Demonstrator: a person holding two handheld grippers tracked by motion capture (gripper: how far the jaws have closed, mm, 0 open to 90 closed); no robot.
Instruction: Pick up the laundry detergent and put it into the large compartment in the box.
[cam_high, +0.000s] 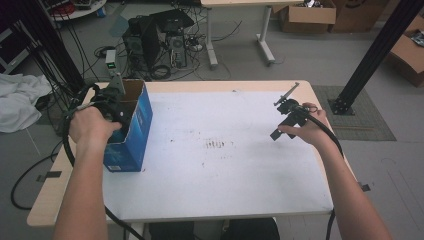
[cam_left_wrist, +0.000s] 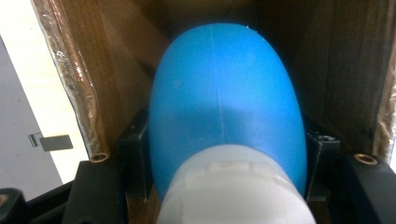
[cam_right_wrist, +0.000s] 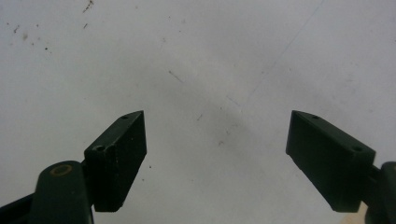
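Observation:
A blue cardboard box (cam_high: 134, 127) with an open top stands at the table's left side. My left gripper (cam_high: 111, 102) reaches down into its opening. In the left gripper view the jaws are shut on a blue rounded bottle (cam_left_wrist: 226, 107) with a white cap (cam_left_wrist: 233, 189), and the brown inner walls of the box (cam_left_wrist: 107, 60) close in on both sides. My right gripper (cam_high: 284, 120) hovers over the white table mat (cam_high: 220, 150) at the right. Its jaws stand wide apart in the right gripper view, with bare mat (cam_right_wrist: 215, 70) between the fingertips (cam_right_wrist: 123, 135).
The mat carries small dark specks (cam_high: 216, 145) near its middle. The wooden table edge (cam_high: 50, 190) runs along the left. On the floor behind stand computer towers (cam_high: 155, 40), cables, cardboard boxes (cam_high: 307, 15) and a black frame post (cam_high: 370, 55); white cloth (cam_high: 17, 100) lies at left.

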